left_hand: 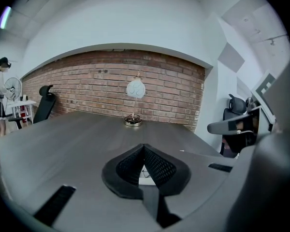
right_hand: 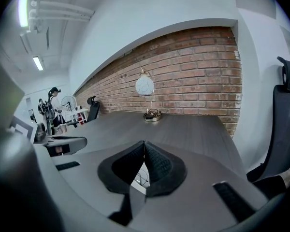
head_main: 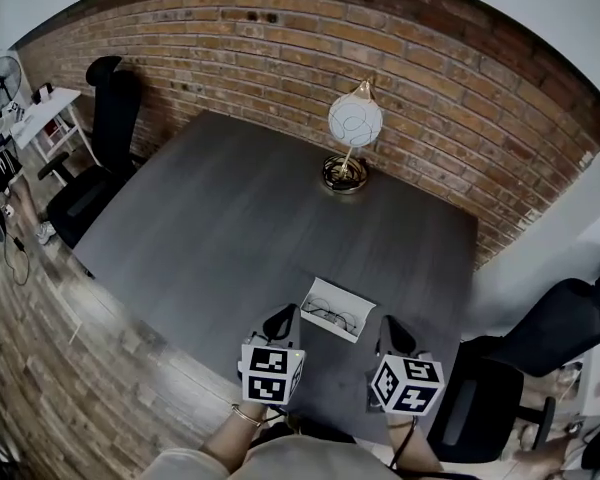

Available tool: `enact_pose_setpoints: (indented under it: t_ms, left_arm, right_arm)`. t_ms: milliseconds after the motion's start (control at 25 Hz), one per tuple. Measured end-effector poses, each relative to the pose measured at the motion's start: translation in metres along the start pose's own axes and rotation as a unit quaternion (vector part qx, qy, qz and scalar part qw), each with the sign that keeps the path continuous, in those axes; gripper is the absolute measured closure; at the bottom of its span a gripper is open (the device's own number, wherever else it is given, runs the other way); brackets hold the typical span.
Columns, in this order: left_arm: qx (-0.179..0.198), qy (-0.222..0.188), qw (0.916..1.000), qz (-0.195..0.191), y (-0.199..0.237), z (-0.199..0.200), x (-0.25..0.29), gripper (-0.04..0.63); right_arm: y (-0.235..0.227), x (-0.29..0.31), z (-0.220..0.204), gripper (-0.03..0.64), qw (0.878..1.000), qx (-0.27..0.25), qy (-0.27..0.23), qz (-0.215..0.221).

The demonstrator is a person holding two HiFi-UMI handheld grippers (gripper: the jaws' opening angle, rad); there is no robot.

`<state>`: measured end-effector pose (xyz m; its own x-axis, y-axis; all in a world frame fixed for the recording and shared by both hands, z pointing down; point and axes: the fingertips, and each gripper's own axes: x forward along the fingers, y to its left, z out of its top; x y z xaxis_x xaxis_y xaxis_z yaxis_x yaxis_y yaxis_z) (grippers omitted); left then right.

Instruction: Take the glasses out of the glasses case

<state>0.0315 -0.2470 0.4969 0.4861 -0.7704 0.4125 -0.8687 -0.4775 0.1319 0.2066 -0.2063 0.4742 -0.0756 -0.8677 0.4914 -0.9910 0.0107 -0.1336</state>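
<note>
A white glasses case (head_main: 336, 309) lies open on the dark grey table (head_main: 240, 228) near its front edge. A thin-framed pair of glasses (head_main: 330, 317) rests inside it. My left gripper (head_main: 282, 320) hovers just left of the case with its jaws shut and empty. My right gripper (head_main: 393, 328) hangs just right of the case, also shut on nothing. In the left gripper view the gripper's (left_hand: 144, 148) pads meet at the tips, and a sliver of the case (left_hand: 145, 175) shows below them. The right gripper view shows that gripper's (right_hand: 144, 144) tips together, with the case and glasses (right_hand: 139, 178) behind them.
A globe lamp (head_main: 353, 128) on a brass base stands at the table's far side by the brick wall (head_main: 310, 48). Black office chairs stand at the left (head_main: 98, 158) and the right (head_main: 540, 358). A fan (head_main: 0, 83) and a white shelf (head_main: 45, 118) stand far left.
</note>
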Motion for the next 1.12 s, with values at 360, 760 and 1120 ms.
enact_pose_setpoints:
  t_ms: [360, 760, 1120]
  left_arm:
    - [-0.015, 0.023, 0.9989, 0.037, 0.017, -0.027, -0.003, 0.577]
    - [-0.045, 0.039, 0.9962, 0.063, 0.031, -0.059, -0.006, 0.578]
    - [-0.059, 0.048, 0.9942, 0.075, 0.035, -0.077, -0.009, 0.577]
  right_arm:
    - [0.023, 0.022, -0.027, 0.584, 0.995, -0.016, 0.061, 0.073]
    - [0.04, 0.044, -0.054, 0.583, 0.983, -0.068, 0.119, 0.122]
    - [0.042, 0.061, -0.068, 0.581, 0.973, -0.091, 0.153, 0.145]
